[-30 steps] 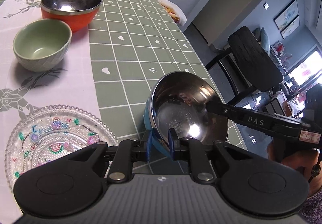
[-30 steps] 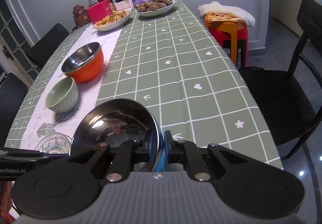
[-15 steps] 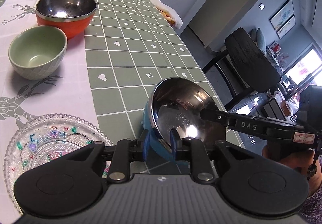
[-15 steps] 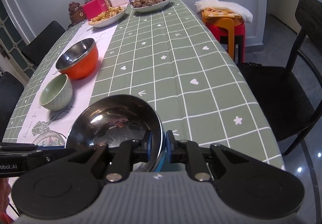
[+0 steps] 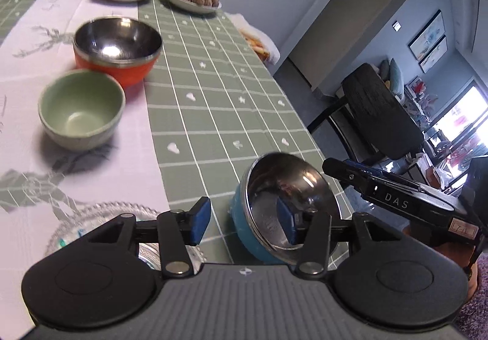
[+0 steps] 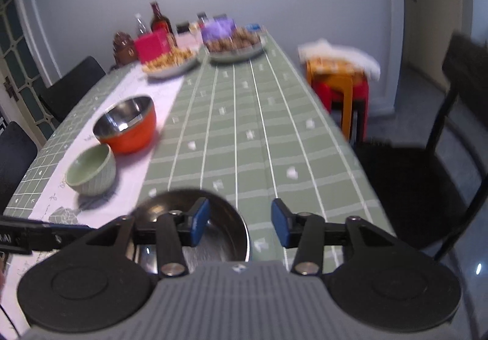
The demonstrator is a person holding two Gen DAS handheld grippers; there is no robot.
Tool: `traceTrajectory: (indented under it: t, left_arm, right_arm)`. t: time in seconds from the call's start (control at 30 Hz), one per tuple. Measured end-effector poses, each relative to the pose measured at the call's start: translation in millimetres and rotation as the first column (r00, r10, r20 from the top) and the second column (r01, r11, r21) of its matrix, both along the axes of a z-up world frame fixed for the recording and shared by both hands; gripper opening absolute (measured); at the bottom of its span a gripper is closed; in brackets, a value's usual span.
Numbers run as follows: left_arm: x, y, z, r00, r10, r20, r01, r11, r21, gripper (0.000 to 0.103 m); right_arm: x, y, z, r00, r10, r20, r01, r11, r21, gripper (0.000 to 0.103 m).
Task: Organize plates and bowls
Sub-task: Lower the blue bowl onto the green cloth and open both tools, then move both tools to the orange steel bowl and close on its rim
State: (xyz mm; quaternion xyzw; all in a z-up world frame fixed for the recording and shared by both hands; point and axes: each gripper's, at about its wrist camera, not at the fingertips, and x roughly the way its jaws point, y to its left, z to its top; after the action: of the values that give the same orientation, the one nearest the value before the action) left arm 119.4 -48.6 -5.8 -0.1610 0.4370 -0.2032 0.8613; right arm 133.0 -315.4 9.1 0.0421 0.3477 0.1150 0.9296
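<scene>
Both grippers are letting go: the left gripper (image 5: pixel 242 222) and right gripper (image 6: pixel 239 222) have just been opening, leaving the blue steel-lined bowl (image 5: pixel 283 208) resting free on the green checked tabletop (image 5: pixel 219 114)

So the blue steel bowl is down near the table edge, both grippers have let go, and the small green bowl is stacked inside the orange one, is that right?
Not quite. The green bowl stands on the table beside the orange bowl, not inside it, as the left wrist view shows. The blue steel bowl and the released left gripper and right gripper are right.

Both the left gripper (image 5: pixel 242 222) and right gripper (image 6: pixel 241 222) have just opened, releasing the blue bowl (image 5: pixel 244 227).
</scene>
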Motion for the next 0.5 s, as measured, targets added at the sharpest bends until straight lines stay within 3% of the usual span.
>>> traceTrajectory:
  t: [0.1,0.27,0.5]
  left_arm:
    - [-0.3,14.4,8.4,0.999,0.022,0.038,-0.023,1.000,0.013,0.057]
    - [8.8,54.5,19.3,0.989,0.123,0.078,-0.125,0.992,0.013,0.057]
    - [28.0,112.1,23.0,0.954,0.289,0.081,-0.289,0.957,-0.013,0.057]
  right_arm:
    - [1.8,9.4,6.2,0.999,0.033,0.027,-0.033,0.999,-0.004,0.049]
    - [16.5,31.5,16.2,0.994,0.106,-0.020,-0.105,0.993,0.063,0.049]
    - [41.4,90.8,28.8,0.976,0.217,-0.031,-0.211,0.969,0.133,0.049]
